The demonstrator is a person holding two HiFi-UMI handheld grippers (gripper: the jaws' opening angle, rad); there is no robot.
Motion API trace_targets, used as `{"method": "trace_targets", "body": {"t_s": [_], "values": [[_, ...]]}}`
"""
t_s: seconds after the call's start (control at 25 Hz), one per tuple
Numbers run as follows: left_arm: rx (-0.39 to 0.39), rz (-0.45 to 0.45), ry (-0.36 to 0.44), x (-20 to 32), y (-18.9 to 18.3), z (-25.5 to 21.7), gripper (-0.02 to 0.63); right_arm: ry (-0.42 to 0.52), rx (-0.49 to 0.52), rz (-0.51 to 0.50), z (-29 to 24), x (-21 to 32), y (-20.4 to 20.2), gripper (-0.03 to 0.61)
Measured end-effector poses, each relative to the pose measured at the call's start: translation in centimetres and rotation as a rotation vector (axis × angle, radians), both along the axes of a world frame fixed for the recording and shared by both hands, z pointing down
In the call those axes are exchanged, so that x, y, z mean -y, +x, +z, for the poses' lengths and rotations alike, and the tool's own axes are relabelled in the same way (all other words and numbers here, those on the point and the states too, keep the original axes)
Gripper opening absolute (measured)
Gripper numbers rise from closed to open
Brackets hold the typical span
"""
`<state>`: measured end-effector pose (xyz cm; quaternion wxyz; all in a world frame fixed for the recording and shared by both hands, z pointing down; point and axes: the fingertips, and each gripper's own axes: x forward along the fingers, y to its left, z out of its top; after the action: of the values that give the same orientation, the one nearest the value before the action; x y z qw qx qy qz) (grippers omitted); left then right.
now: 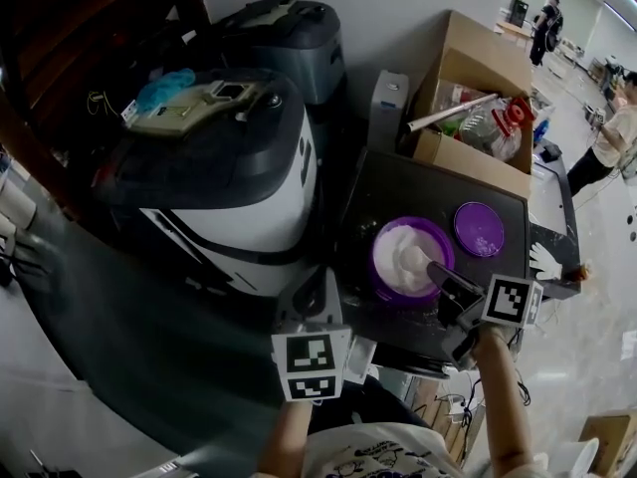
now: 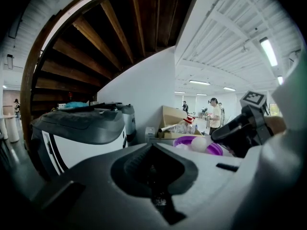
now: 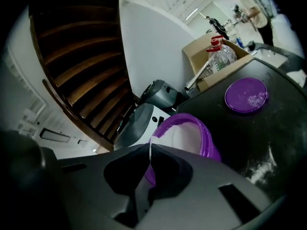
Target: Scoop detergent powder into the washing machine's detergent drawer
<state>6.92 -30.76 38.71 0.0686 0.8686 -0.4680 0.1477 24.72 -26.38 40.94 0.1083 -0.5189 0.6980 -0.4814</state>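
A purple tub [image 1: 410, 259] of white detergent powder stands on a black table [image 1: 398, 182], its purple lid [image 1: 480, 229] lying beside it. My right gripper [image 1: 436, 270] reaches over the tub's near rim, shut on the thin handle of a white scoop [image 1: 414, 258]. That handle [image 3: 150, 150] shows as a white strip between the closed jaws, above the tub [image 3: 189, 133]. The white washing machine [image 1: 234, 172] with its dark top stands left of the table. My left gripper [image 1: 320, 287] is held low between machine and table, shut and holding nothing. From its view the scoop [image 2: 199, 143] sits above the tub [image 2: 213, 148].
A cardboard box [image 1: 478, 118] of bottles stands behind the table. A grey appliance [image 1: 289, 33] is behind the washer. A beige object and a blue cloth [image 1: 167, 88] lie on the washer's top. Spilt powder [image 3: 259, 169] dusts the table. People stand far off [image 1: 612, 132].
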Motion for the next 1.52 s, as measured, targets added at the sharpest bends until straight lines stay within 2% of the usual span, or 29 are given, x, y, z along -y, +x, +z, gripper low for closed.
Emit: {"method": "trace_targets", "body": {"t_s": [0.44,0.84,1.12,1.52], "values": [[-0.024,0.049,0.014,-0.6,-1.0,-0.9,0.002,0.109,0.354,0.186,-1.1,-1.0,-2.7,0.020],[-0.033,0.074,0.007,-1.1,-2.1,-0.7,0.002,0.149,0.578,0.232,-1.5,-2.0,-6.1,0.020],[-0.034,0.049,0.003,-1.4,-3.2,-0.2,0.002,0.162,0.608,0.188,-2.2,-2.2,-7.2,0.020],[-0.030,-0.082,-0.014,-4.2,-5.8,0.4,0.002,0.158,0.517,0.084,-2.6,-4.1,-8.0,0.020]]}}
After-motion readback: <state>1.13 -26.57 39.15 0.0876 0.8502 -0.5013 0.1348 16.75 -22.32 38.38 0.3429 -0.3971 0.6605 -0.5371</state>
